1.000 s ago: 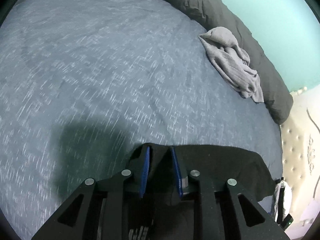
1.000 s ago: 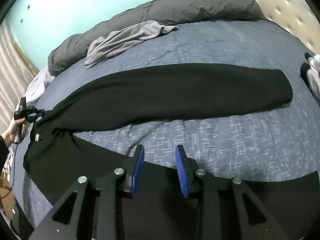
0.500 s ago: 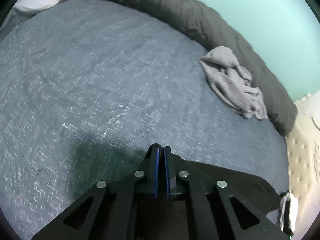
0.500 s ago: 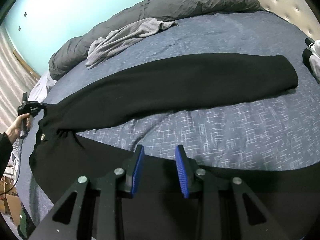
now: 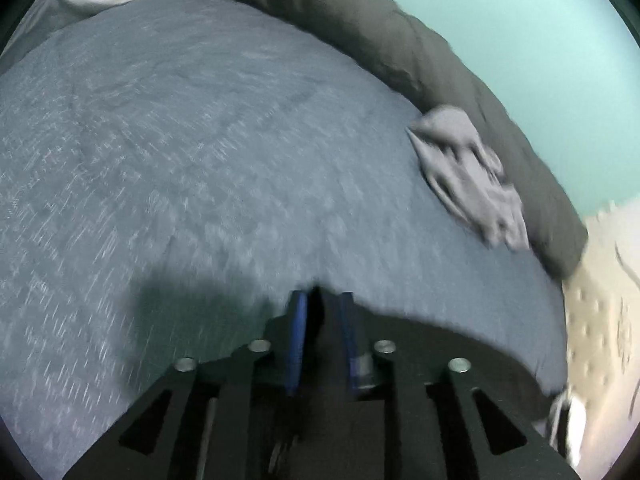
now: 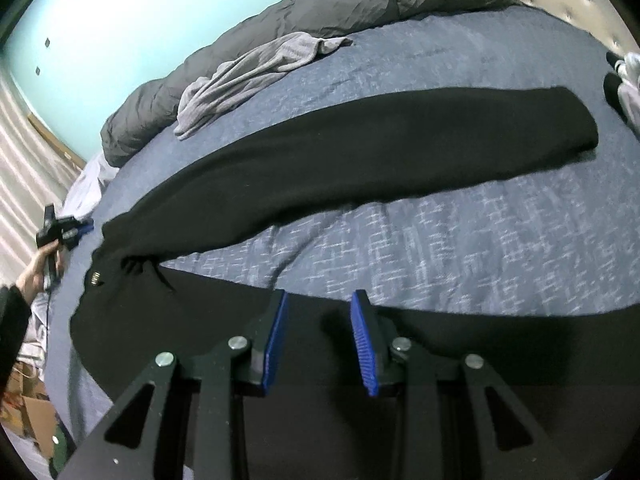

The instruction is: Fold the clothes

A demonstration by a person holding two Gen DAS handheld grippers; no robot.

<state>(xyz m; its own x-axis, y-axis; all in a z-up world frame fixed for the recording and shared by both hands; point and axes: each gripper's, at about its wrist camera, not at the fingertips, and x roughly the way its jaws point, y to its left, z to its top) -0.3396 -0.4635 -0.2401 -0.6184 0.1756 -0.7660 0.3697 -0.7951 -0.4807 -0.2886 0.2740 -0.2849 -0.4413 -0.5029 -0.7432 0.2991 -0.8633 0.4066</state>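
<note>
Black trousers [image 6: 360, 160] lie spread over the blue-grey bed [image 6: 460, 232], one leg stretching to the right and the near leg [image 6: 520, 340] under my right gripper. My right gripper [image 6: 318, 320] hovers open above that near leg with nothing between its blue pads [image 6: 276, 336]. A hand holds my left gripper [image 6: 68, 230] at the far left, by the waist end of the trousers. In the blurred left wrist view my left gripper [image 5: 320, 308] has its pads a little apart, open, over the edge of the black cloth [image 5: 460, 344].
A crumpled grey garment [image 6: 248, 80] lies near the dark grey duvet [image 6: 360, 4] rolled along the far side of the bed. A padded cream headboard [image 5: 600, 320] is at the right. Black and white items [image 6: 624, 84] sit at the bed's right edge.
My left gripper shut on the trousers' edge half a second ago and now its pads have parted again while it moves. The right gripper stays open and has barely shifted.
</note>
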